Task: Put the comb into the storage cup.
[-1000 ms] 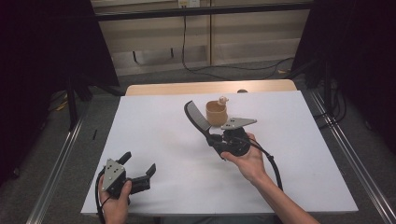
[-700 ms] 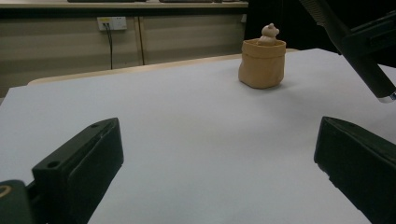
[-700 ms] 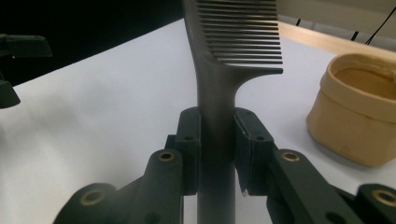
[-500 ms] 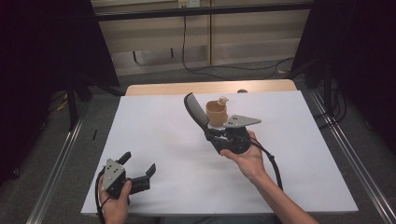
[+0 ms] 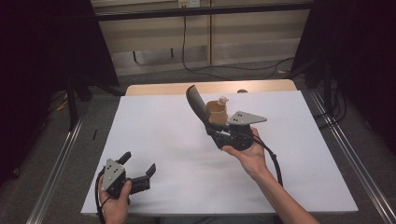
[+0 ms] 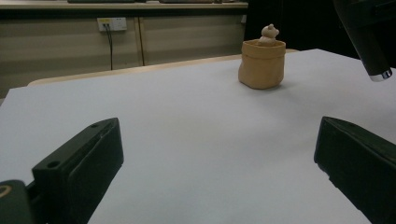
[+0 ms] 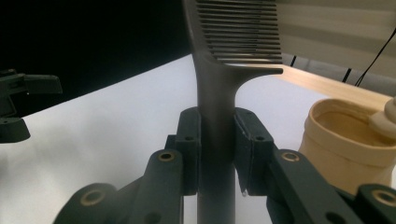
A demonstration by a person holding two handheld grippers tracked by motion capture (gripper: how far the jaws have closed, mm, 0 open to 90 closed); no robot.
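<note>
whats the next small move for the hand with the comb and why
Probably swing the comb sideways over the tan pot and lower it in. The right gripper clamps its handle, teeth end raised, and the pot's open mouth sits close beside it.

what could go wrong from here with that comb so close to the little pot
The right gripper clamps the black comb low on its handle alone, so the long toothed end could pivot or slip in the jaws. The tan pot stands right beside the comb; a swing may knock it over and spill the small figure inside. The left gripper rests open, far off, so it could not steady the pot.
</note>
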